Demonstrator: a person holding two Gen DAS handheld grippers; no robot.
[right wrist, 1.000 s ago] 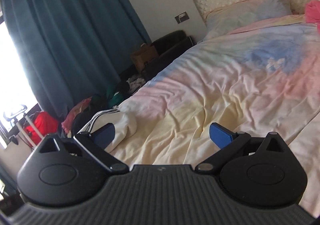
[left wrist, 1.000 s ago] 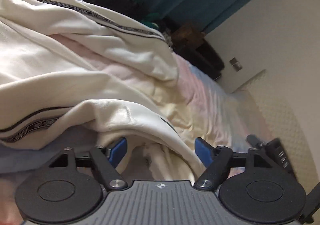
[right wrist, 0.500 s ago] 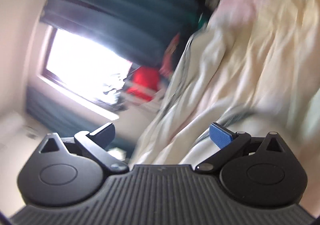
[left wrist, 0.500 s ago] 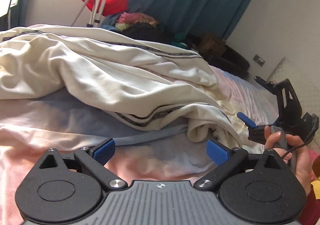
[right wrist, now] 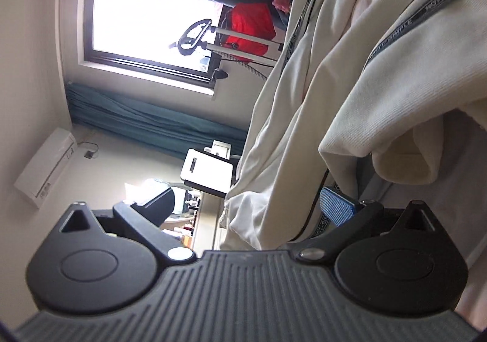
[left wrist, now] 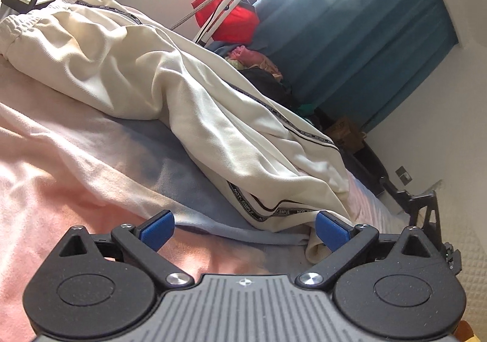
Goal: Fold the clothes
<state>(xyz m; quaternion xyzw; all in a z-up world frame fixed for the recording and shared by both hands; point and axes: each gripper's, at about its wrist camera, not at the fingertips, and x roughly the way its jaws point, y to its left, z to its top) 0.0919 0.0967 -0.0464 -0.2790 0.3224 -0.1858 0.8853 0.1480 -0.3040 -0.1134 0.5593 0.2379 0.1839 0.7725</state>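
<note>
Cream track trousers (left wrist: 188,98) with a black lettered side stripe lie stretched across the bed, waistband at the far left, leg ends near me. My left gripper (left wrist: 243,230) is open and empty, low over the bedsheet (left wrist: 61,177), just short of a leg hem. My right gripper (right wrist: 243,214) is rolled on its side at the leg ends; it is open, with cream fabric (right wrist: 304,135) lying between its fingers. Its left finger is hidden behind the cloth. It shows at the right edge of the left wrist view (left wrist: 426,205).
A window and teal curtains (left wrist: 350,37) stand beyond the bed. A red bag on a stand (left wrist: 231,16) and a heap of clothes (left wrist: 258,68) sit by the bedside. A quilted headboard (left wrist: 465,244) is at the right.
My left gripper has drawn back and tilted, showing the whole length of the trousers. My right gripper has rolled onto its side and moved in against the leg ends.
</note>
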